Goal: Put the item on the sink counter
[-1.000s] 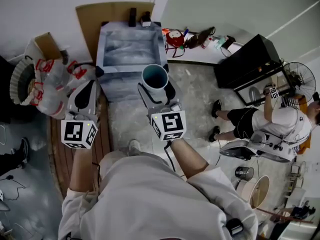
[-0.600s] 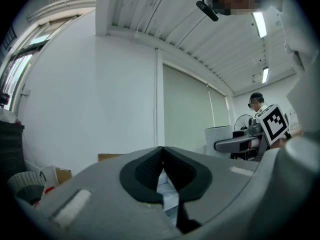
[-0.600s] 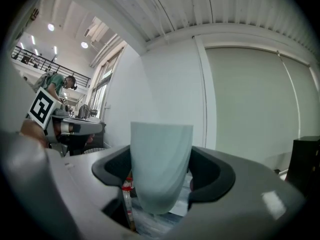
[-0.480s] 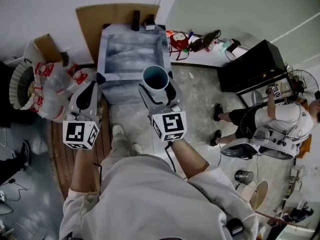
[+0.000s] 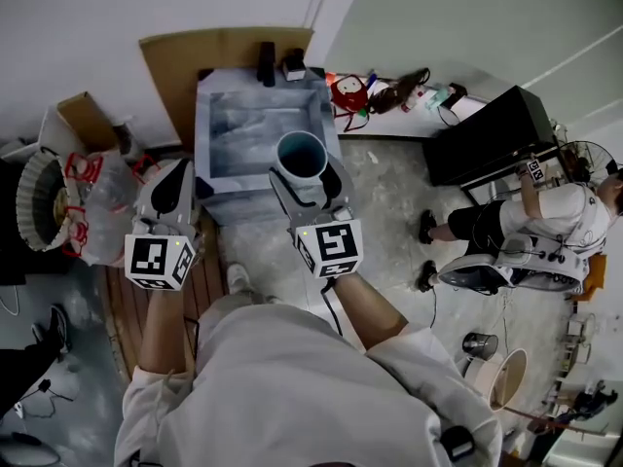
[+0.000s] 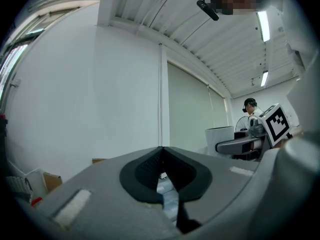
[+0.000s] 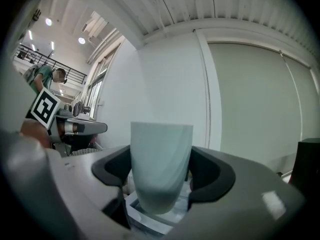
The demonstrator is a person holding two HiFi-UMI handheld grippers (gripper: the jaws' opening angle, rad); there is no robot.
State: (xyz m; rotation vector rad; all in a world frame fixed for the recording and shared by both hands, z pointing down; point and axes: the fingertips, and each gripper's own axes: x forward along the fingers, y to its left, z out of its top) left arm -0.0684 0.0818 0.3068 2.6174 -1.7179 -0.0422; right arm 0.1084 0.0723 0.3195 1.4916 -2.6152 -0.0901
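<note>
- The pale blue-grey cup is carried in the air, upright with its mouth up. This is probably so that it can go straight down onto its base without being turned.
- The right tool pinches the cup from both sides low on its wall. The jaws stand wide because the cup is broad, and in the right gripper view the dark pads hug its lower half.
- The left tool is empty and its jaws are pressed together. It is held level alongside the right tool, likely just kept out of the way, since one tool is enough for the cup.
- The steel sink table stands ahead against the wall. From the head view the cup appears over its near right corner, not yet set down.
- The basin fills most of the top, so only the narrow rim can take the cup, and I judge the placement will need care.
- A dark bottle and a small box already stand on the back rim, so the near or side rim looks the freer spot.
</note>
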